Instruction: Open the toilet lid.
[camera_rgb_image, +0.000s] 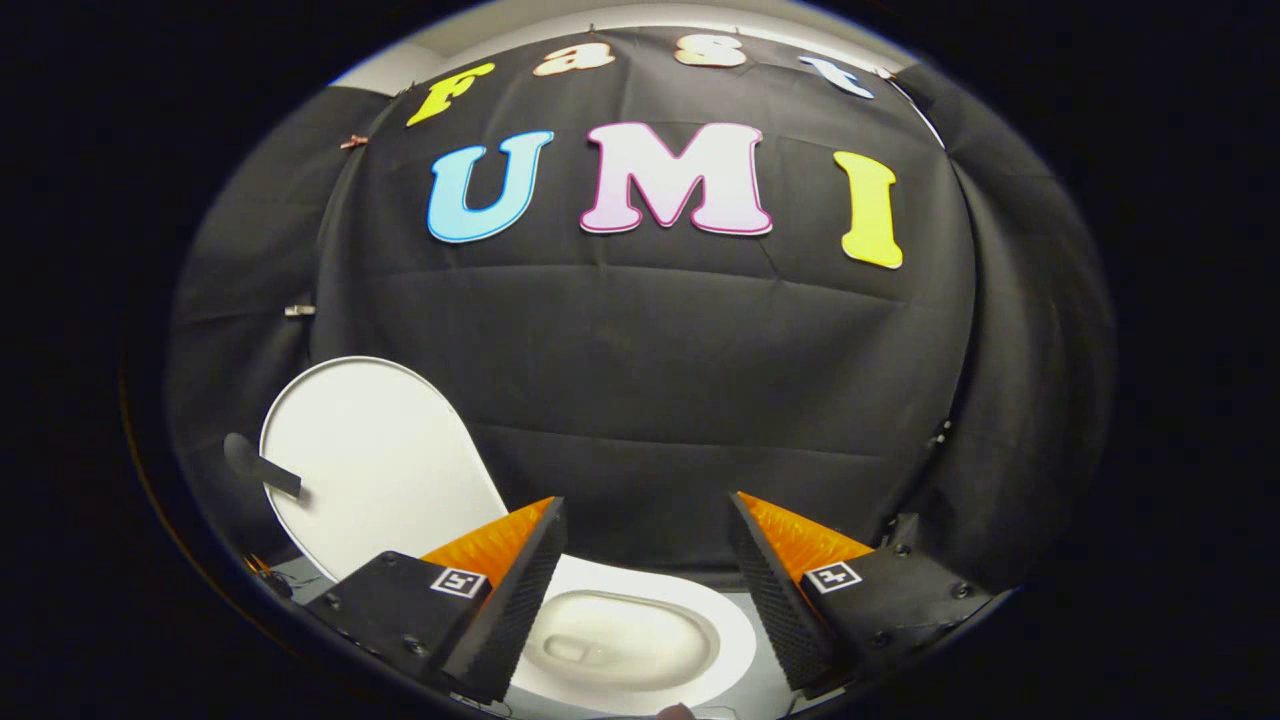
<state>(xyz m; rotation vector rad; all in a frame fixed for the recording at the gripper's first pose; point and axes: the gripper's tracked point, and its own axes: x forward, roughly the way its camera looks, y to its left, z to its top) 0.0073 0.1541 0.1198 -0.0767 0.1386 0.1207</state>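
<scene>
One lid (375, 460), white, oval, raised upright. It stands beyond the left finger, against the black cloth wall (640, 380). One dark strip, a pull tab (262, 467), sticks out from the lid's outer edge, on the side away from the bowl.

One bowl (625, 645), white, uncovered, with one seat ring (735, 620) around it. The bowl lies below and between the two fingers, its inner basin in plain view. The lid rises from the bowl's rim on the left finger's side; the join itself is hidden behind that finger.

One gripper (640, 520), two fingers (520, 590). Fingers spread wide, a broad gap between them, nothing held, neither finger touching lid or bowl as far as can be seen. Ribbed pads face each other across the gap. Two square markers (459, 582), one on each finger block.

Cloth wall hangs in three panels: one middle, one at each side. Two small clips (299, 311) on the seam beside the lid, one high, one lower. A small pale shape at the bowl's near edge, too little showing to tell what it is.
</scene>
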